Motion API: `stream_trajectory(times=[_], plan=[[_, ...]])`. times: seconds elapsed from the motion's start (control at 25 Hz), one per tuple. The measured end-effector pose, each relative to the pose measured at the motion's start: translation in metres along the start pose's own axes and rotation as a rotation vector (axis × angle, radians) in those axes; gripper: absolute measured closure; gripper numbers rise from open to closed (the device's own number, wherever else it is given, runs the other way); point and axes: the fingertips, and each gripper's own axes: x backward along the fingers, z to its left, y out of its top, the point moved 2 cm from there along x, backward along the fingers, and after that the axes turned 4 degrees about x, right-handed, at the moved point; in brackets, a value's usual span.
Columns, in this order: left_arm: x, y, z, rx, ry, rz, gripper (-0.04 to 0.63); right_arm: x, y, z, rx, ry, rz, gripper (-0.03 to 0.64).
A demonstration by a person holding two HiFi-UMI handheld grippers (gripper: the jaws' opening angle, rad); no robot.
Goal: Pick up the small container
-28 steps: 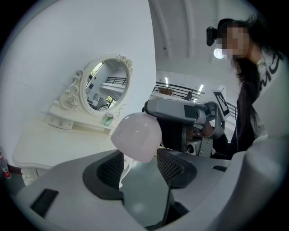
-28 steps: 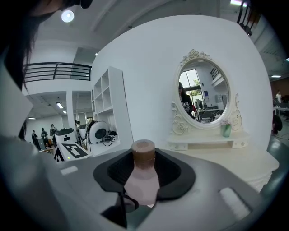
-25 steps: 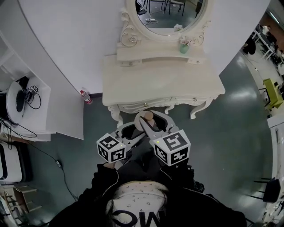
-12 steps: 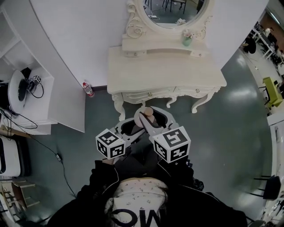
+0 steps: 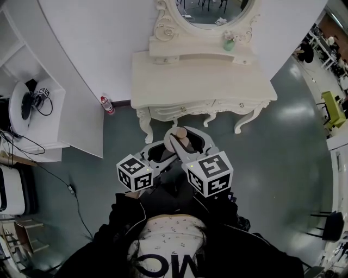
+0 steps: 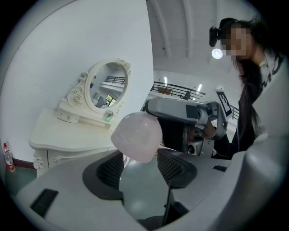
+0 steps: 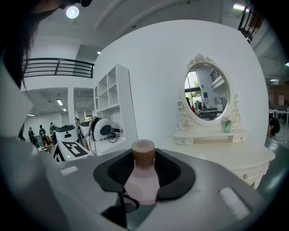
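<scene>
The small container [image 5: 181, 134] is a pale pink bottle with a brown cap [image 7: 143, 151]. My right gripper [image 5: 182, 140] is shut on it, the pads pressing its body [image 7: 141, 185], and holds it in the air in front of my chest. My left gripper [image 5: 158, 156] is just left of it, open. In the left gripper view the bottle's rounded base [image 6: 137, 136] hangs before and a little above the two spread pads [image 6: 108, 169], with the right gripper's body [image 6: 180, 110] behind it. I cannot tell whether the base touches the left pads.
A cream dressing table [image 5: 201, 81] with an oval mirror [image 5: 209, 8] stands ahead against the white wall; a small green vase [image 5: 229, 44] sits on its shelf. A red-capped bottle [image 5: 106, 104] stands on the floor at its left. White shelving with cables [image 5: 32, 119] is further left.
The dressing table has slid up and away in the head view, so I stand a little farther back. Both grippers and the held bottle keep their places relative to each other.
</scene>
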Motion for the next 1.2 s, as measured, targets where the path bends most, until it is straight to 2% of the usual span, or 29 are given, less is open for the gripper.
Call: stream_trajectory(times=[1.2], plan=[[-0.0057, 0.002, -0.0044, -0.008, -0.012, 0.004, 0.379, 0.0058, 0.0026, -0.0034, 0.016, -0.025, -0.003, 0.466]])
